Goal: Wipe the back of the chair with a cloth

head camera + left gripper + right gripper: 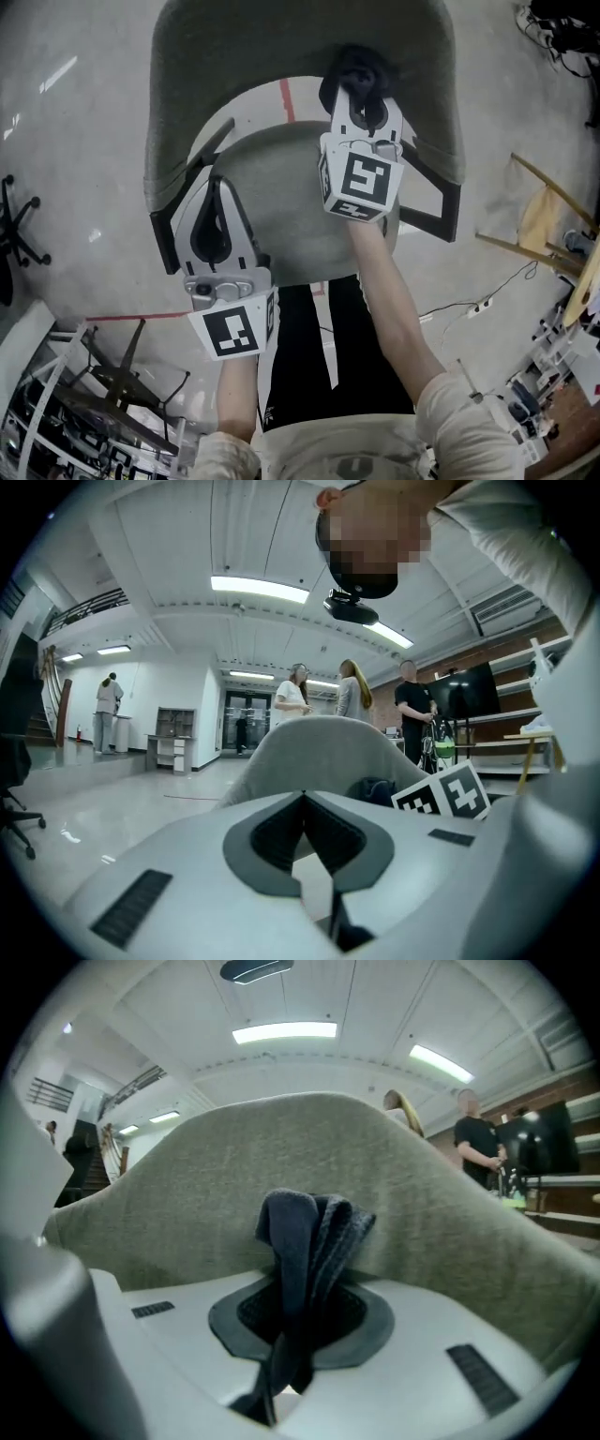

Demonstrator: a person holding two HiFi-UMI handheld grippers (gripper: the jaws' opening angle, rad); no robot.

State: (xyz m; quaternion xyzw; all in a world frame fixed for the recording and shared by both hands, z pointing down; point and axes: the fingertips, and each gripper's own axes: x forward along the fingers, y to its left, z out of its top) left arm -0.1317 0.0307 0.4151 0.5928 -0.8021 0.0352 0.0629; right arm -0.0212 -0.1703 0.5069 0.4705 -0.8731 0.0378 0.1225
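We're mid-wipe: right gripper point(361, 89) pinches the dark grey cloth point(305, 1241) on the grey-green fabric chair back point(281, 42), left gripper point(217, 220) idles with jaws together; next, probably sweep sideways.

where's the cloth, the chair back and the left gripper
cloth point(305, 1241), right gripper view, bunched folds above the jaws
chair back point(187, 75), head view, left part of the grey upholstery
left gripper point(214, 187), head view, tips of its closed jaws
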